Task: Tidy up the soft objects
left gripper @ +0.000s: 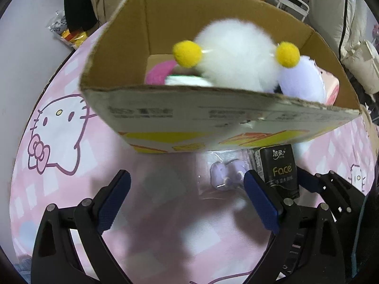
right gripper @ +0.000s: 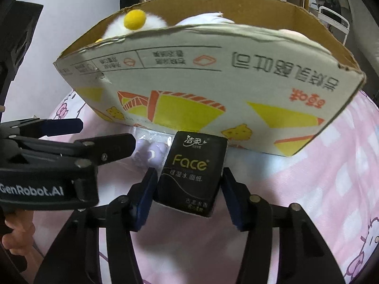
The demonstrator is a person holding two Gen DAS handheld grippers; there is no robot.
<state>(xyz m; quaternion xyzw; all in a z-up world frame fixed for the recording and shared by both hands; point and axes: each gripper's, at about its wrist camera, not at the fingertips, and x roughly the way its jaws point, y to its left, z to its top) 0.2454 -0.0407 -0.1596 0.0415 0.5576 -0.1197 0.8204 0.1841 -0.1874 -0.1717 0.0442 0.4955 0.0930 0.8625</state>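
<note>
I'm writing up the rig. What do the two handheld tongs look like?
Both tongs are black plastic with angular, strutted arms, silver rivets at the joints and dark blue ribbed pads. The left tongs carry white "GenRobot.AI" lettering on the side. No cables or sleeves show.

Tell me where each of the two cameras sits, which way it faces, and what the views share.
Left wrist: on the left gripper, tilted down at the pink bedsheet and into the cardboard box; its own open fingers show, plus the right gripper.
Right wrist: on the right gripper, facing the box's printed side; its fingers flank the black tissue pack, and the left gripper and a hand show.
Shared: box, tissue pack, white plush, bagged lilac item.
</note>
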